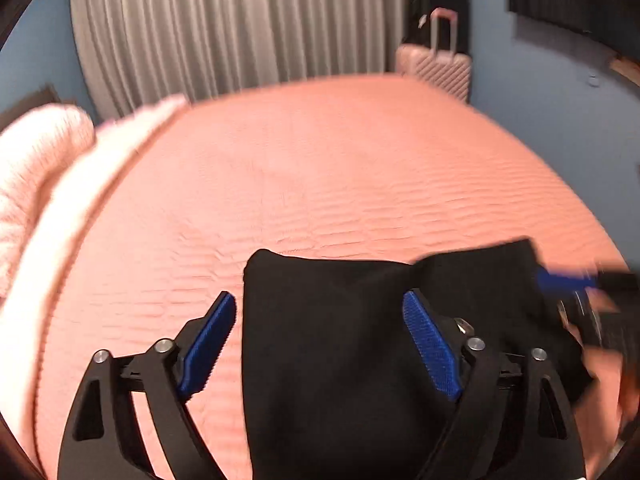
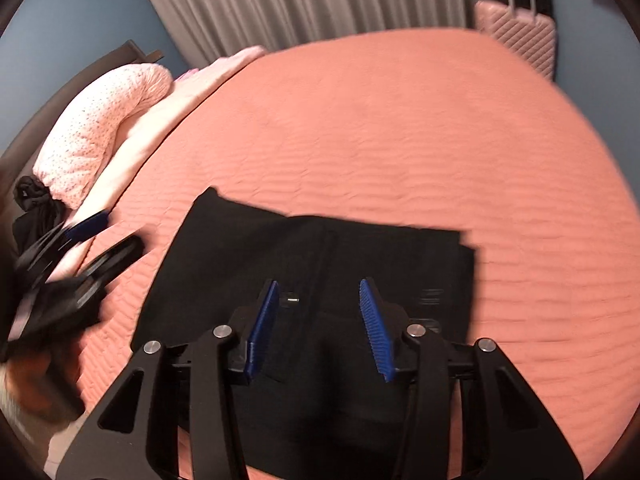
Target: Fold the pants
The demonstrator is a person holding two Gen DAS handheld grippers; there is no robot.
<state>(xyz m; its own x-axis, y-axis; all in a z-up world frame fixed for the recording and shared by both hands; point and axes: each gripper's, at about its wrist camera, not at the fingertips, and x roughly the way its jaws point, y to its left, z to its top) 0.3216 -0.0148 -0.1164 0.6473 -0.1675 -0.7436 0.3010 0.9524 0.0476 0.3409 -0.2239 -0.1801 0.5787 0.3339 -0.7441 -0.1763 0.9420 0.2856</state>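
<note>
Black pants (image 1: 340,340) lie folded into a flat, roughly rectangular stack on the salmon bedspread (image 1: 320,160); in the right wrist view the pants (image 2: 280,248) show a small metal fastener near the middle. My left gripper (image 1: 320,300) hovers over the stack's left part, jaws wide open, nothing pinched. My right gripper (image 2: 319,284) stands over the middle of the pants, jaws partly apart with only cloth below them. Each gripper shows blurred in the other's view: the right gripper (image 1: 568,280) at the pants' right edge, the left gripper (image 2: 84,228) beyond their left edge.
The bedspread (image 2: 400,120) stretches bare beyond the pants. A pink dotted pillow (image 2: 100,120) and a dark bundle of cloth (image 2: 32,196) lie at the left. A grey curtain (image 1: 220,24) hangs behind, with a pink suitcase (image 1: 436,64) at the far right corner.
</note>
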